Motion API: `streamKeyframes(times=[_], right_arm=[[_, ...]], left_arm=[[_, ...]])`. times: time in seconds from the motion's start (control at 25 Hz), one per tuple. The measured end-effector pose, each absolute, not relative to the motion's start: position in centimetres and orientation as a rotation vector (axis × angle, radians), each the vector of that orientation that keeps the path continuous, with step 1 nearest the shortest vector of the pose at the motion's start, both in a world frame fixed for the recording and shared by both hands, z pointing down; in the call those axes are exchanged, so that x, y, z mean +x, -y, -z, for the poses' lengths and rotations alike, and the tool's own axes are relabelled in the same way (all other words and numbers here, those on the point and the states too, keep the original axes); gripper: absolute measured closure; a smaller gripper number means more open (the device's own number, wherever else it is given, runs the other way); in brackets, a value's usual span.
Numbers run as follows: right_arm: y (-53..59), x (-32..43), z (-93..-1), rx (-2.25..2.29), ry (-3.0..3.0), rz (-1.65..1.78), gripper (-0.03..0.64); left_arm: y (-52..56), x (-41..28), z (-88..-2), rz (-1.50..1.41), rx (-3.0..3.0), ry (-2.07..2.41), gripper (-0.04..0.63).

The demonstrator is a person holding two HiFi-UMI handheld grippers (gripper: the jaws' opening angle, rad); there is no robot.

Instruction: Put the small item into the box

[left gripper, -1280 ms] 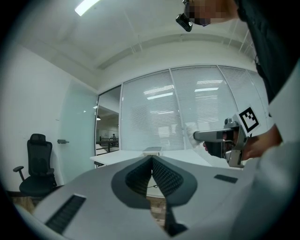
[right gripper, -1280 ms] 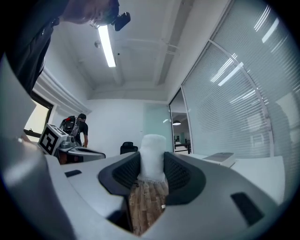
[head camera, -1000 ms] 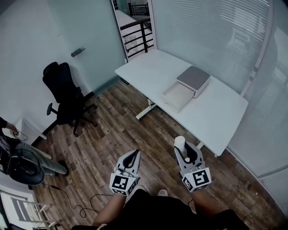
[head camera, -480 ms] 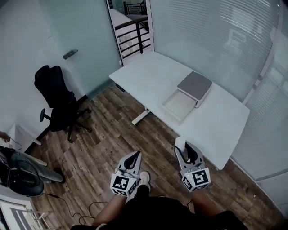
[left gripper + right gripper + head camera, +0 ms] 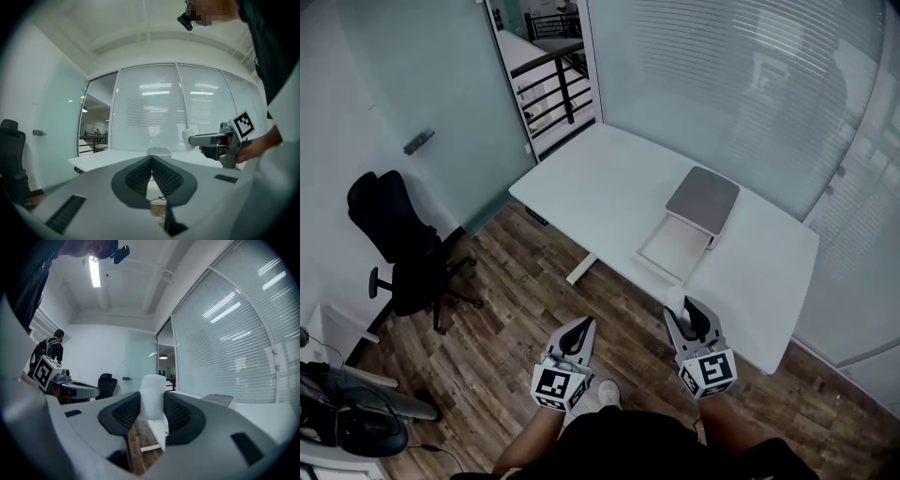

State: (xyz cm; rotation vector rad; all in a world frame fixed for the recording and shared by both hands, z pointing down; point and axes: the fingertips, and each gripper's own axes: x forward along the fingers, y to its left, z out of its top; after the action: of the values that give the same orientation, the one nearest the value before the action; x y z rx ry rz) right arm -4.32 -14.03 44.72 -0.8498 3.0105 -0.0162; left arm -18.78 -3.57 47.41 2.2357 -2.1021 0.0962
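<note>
white small item (image 5: 152, 394) sits pinched in my right gripper (image 5: 686, 317) — i'd carry it level, releasing only well inside the open box (image 5: 675, 246); left gripper (image 5: 151, 164) closed, empty.

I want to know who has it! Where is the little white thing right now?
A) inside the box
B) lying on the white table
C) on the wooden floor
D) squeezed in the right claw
D: the little white thing is pinched between the pads of the right claw, and the box sits on the table ahead.
</note>
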Motion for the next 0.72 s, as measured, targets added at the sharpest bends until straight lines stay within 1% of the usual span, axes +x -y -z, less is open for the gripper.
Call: streamKeyframes(times=[0.32,0.72], right_arm=[[17.1,-7.0,-45.0,-1.043,-2.961,-0.029,0.454],[21.2,-8.1,-46.4,-1.207,-2.955,-0.042,0.454]], left_arm=[[8.4,-22.5,-48.0,-0.084,2.363,1.961,0.582],[13.0,-24.1,-48.0,-0.088,2.487,1.844,0.581]])
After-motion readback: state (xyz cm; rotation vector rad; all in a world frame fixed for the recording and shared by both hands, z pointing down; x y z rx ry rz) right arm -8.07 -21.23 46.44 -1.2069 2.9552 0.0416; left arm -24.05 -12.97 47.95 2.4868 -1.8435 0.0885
